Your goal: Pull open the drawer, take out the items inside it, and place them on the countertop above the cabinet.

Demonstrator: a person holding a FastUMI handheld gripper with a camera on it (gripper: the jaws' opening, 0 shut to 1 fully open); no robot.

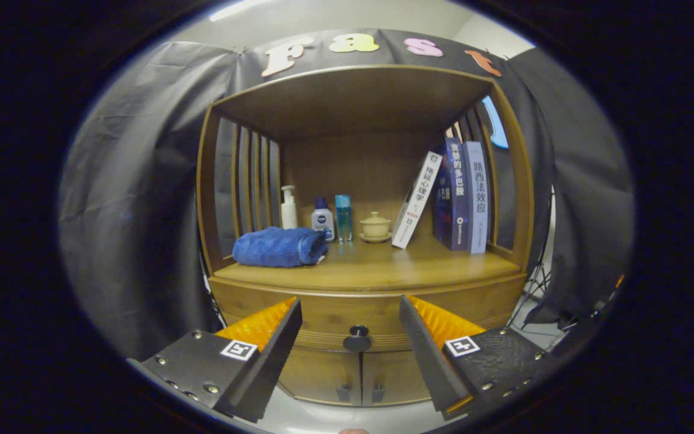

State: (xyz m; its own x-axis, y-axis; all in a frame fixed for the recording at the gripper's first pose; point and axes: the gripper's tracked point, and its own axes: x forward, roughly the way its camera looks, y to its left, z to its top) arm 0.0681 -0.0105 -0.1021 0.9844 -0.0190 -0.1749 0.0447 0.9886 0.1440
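A wooden cabinet stands ahead, with its drawer [323, 313] closed under the countertop [383, 268]. The drawer's dark round knob [357, 339] sits between my fingers and a little beyond them. My gripper [350, 307] is open, with nothing between its fingers, and is apart from the knob. What lies inside the drawer is hidden.
On the countertop lie a rolled blue towel [279, 246], a white pump bottle [288, 208], a small white bottle [323, 220], a blue bottle [343, 218], a lidded cup [375, 226] and several books [458, 196]. Two lower doors [347, 377] sit under the drawer.
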